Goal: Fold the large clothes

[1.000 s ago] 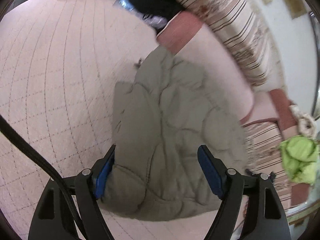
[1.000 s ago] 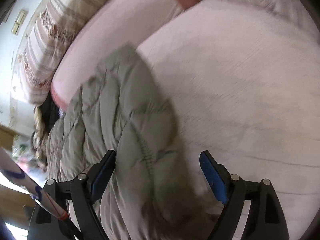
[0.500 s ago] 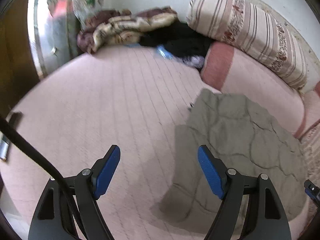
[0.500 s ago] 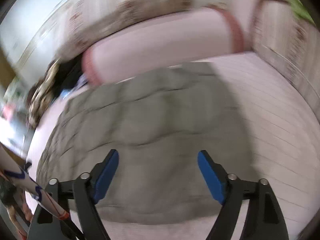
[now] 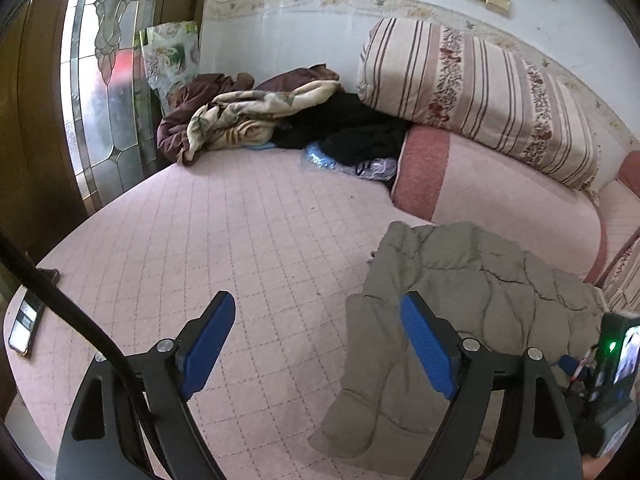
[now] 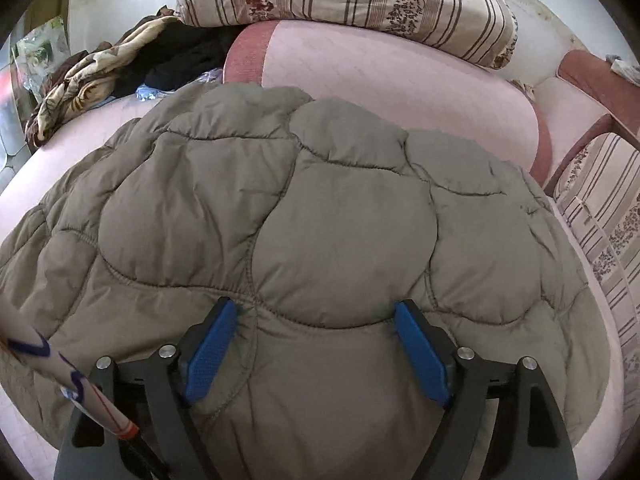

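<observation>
Jacket, puffy and grey-green, lies on the pink bed. Right tongs sit apart right over it. Left tongs, just opening wider, hold nothing; the jacket lies to their right.

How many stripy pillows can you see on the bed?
2. One big striped pillow lies along the wall atop the pink bolster; another striped pillow sits at the right edge. More may be hidden.
</observation>
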### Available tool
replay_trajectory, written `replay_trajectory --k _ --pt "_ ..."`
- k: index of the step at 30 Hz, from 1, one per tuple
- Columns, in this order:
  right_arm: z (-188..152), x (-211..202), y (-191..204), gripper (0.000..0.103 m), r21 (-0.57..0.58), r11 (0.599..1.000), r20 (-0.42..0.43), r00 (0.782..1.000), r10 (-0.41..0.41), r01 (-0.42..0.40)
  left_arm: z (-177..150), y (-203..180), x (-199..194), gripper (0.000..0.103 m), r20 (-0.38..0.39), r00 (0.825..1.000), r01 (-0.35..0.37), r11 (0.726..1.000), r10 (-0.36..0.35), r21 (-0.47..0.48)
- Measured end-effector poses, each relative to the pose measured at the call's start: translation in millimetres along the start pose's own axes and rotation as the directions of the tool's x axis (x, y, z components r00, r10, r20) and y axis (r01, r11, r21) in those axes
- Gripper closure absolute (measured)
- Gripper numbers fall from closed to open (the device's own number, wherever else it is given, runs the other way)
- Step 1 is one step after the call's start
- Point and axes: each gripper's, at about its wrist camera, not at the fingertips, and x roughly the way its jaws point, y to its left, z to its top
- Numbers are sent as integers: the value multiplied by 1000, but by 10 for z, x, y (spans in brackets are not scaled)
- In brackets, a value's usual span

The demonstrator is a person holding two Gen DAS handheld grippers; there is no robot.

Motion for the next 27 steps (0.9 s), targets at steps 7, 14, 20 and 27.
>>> replay_trajectory --k 7,14,20,27 --pt "185 -356 207 21 69 996 100 994 52 -59 -8 -62 -160 12 103 994 -50 999 49 5" --pt "125 61 551 16 -34 999 30 1000 1 0 14 -19 -242 6 161 984 -77 997 79 -20" --pt "139 -204 206 16 -7 1000 62 998 -7 7 41 21 -208 6 136 989 -51 999 51 -9" --pt "-310 -283 -1016 16 251 962 -3 994 -111 108 23 26 -159 6 91 996 7 1000 -5 -12"
